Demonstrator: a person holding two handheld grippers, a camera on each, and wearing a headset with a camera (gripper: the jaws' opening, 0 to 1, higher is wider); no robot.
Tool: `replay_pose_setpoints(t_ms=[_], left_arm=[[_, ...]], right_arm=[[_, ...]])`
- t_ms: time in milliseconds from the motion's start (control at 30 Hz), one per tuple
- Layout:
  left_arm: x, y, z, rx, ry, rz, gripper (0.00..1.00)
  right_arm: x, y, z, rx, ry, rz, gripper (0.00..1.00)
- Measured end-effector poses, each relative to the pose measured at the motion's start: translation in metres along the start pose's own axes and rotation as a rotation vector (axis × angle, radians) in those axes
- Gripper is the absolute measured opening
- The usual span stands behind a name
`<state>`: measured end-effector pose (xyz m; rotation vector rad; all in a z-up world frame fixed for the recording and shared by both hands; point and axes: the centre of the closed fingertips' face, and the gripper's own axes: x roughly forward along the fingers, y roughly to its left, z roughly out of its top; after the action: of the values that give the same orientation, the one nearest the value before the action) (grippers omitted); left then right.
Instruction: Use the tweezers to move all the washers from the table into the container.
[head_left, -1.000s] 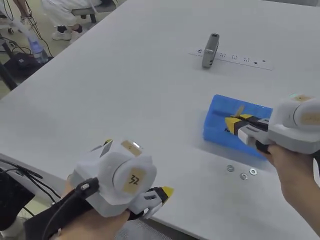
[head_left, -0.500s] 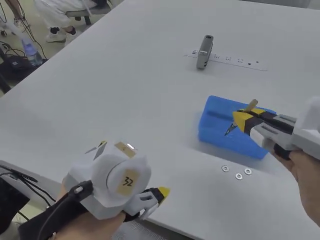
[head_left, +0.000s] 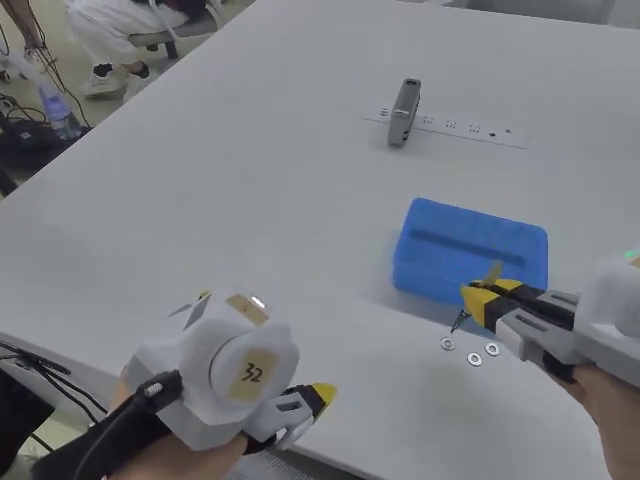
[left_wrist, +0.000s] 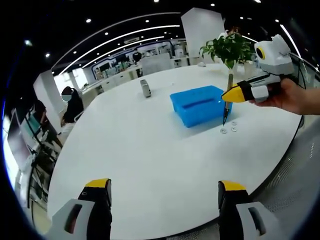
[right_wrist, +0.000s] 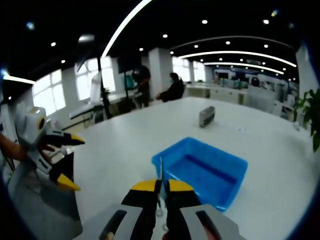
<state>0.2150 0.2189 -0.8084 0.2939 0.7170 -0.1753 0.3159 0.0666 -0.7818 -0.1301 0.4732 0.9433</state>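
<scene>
At the near edge of the desk (head_left: 250, 200) the left gripper (left_wrist: 164, 186) hovers with its jaws wide apart, holding nothing. Farther right sits the blue container (head_left: 430, 280). Just before its near wall the right gripper (right_wrist: 161, 187) is clamped on the tweezers (head_left: 460, 318) — tips pointing down beside the leftmost of three washers (head_left: 474, 359), which lie close together on the desk, outside the container.
</scene>
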Motion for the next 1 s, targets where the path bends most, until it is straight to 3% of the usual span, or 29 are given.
replay_pose_setpoints(t_ms=[233,267,367,400,433,733,1000], left_arm=[[0.001,0.0,-0.001,-0.002,0.008,0.0,0.89],[0.001,0.0,-0.001,-0.001,0.012,0.0,0.89],[0.001,0.0,-0.001,0.001,0.013,0.001,0.89],[0.001,0.0,-0.002,0.001,0.014,0.001,0.89],[0.001,0.0,-0.002,0.002,0.016,0.001,0.89],[0.001,0.0,-0.002,0.008,0.023,0.001,0.88],[0.001,0.002,-0.001,0.005,0.014,0.012,0.89]], right_arm=[[0.007,-0.001,-0.013,0.0,0.025,0.002,0.02],[0.006,-0.001,-0.011,-0.006,0.003,0.001,0.02],[0.006,0.001,-0.011,-0.025,0.006,-0.003,0.02],[0.006,0.002,-0.016,-0.045,0.034,0.001,0.02],[0.004,0.005,-0.013,-0.048,0.008,0.008,0.02],[0.004,0.003,-0.013,-0.056,0.041,0.015,0.01],[0.0,0.001,0.009,-0.029,0.005,0.026,0.01]])
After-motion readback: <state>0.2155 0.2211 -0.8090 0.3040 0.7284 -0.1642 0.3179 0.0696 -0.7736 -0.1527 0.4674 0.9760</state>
